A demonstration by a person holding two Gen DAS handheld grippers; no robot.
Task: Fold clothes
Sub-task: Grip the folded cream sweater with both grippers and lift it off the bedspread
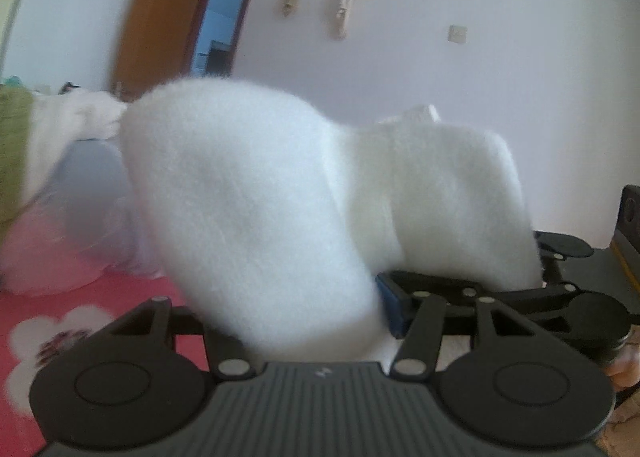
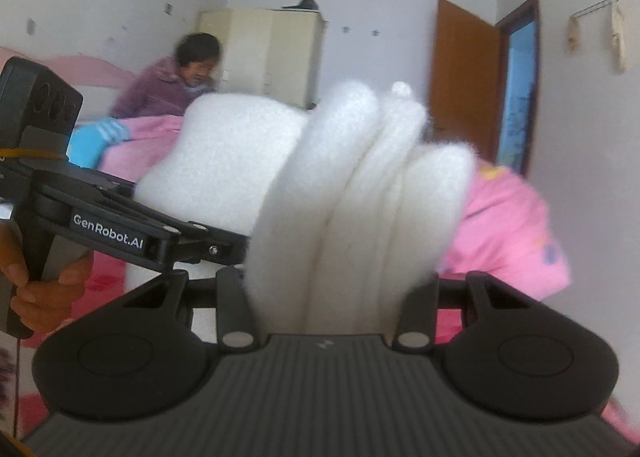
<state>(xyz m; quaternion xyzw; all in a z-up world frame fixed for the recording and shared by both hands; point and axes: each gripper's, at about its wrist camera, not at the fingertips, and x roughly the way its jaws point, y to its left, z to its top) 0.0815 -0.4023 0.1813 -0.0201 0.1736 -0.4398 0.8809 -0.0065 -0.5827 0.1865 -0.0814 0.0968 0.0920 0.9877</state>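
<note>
Above a pink bed [image 1: 100, 297], near the cameras: fluffy white garment [image 1: 260, 197], folded thick, held up | left gripper [image 1: 304, 321] clamps one end | right gripper [image 2: 328, 293] clamps stacked layers | brown door [image 1: 152, 25] far behind

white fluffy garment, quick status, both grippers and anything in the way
Left gripper and right gripper both clamped on white fluffy garment. Garment bunched in thick folds, lifted. Bystander behind pink bedding, not in the way.
</note>
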